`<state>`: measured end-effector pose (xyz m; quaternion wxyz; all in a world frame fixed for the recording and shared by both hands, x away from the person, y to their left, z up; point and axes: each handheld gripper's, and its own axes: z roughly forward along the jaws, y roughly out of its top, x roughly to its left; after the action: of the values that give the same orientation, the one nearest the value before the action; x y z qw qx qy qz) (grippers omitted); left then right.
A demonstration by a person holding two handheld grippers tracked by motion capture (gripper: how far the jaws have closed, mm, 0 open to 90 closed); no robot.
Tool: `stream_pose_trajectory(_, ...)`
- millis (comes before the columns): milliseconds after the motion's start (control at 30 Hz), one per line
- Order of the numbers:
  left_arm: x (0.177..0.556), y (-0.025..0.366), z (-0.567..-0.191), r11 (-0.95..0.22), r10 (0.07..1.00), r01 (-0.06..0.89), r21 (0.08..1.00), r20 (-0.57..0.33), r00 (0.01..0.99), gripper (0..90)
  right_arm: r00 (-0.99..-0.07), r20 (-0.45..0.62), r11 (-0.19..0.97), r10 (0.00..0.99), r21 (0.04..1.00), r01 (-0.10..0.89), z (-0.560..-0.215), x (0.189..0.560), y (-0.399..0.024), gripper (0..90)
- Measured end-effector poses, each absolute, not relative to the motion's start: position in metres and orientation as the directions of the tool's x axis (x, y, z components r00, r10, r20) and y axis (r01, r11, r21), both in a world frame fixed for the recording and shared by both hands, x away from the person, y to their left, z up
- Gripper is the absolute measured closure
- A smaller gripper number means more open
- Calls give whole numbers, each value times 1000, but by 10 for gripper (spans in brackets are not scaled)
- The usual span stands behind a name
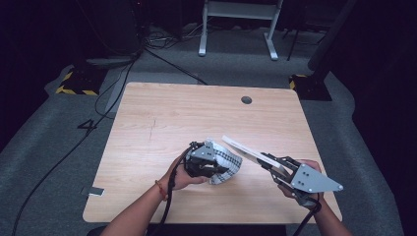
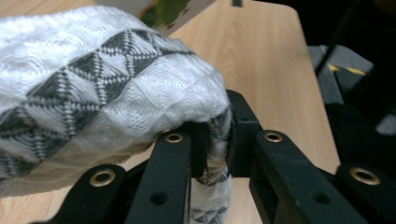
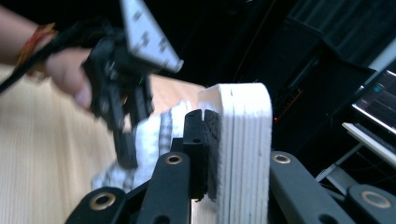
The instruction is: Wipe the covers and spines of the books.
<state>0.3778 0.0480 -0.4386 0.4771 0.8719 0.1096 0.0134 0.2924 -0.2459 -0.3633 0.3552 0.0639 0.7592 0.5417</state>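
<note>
Status: my left gripper (image 1: 210,160) is clamped on a bunched white cloth with a grey triangle pattern (image 2: 93,79), jaws pinching a fold, held near the desk's (image 1: 162,118) front edge around the middle. My right gripper (image 1: 275,169) is closed on the edge of a white board (image 1: 246,150), a layered ply-like slab (image 3: 243,149), tilted above the desk toward the front right corner. Both pickups done. Cloth sits just beside the board's far end; I can't tell if they touch. Wiping the board looks like what's left.
</note>
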Motion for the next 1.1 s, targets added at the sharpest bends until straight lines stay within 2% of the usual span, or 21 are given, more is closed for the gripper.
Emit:
stream_pose_trajectory(133, 382, 38, -447, -512, 276, 225, 829, -88, 957, 811, -749, -386, 315, 538, 917, -246, -359, 296, -253, 782)
stream_pose_trajectory(200, 382, 35, -450, -505, 280, 229, 832, -94, 955, 811, -747, -376, 302, 548, 922, -242, -358, 297, -254, 782)
stream_pose_trajectory(367, 384, 27, -456, -440, 323, 280, 853, -140, 936, 810, -769, -272, 201, 578, 961, -189, -359, 302, -259, 782)
stream_pose_trajectory(467, 386, 30, -456, -389, 325, 296, 872, -171, 930, 810, -778, -257, 201, 573, 965, -171, -362, 305, -257, 782)
stream_pose_trajectory(733, 387, 47, -450, -327, 362, 297, 897, -171, 916, 813, -818, -202, 191, 539, 975, -115, -372, 309, -253, 776)
stream_pose_trajectory(1033, 390, 62, -440, -260, 427, 269, 927, -140, 894, 817, -819, -129, 192, 559, 981, -24, -380, 318, -255, 777)
stream_pose_trajectory(1100, 390, 64, -439, -239, 434, 280, 930, -156, 888, 818, -804, -123, 193, 582, 981, -10, -380, 321, -257, 783)
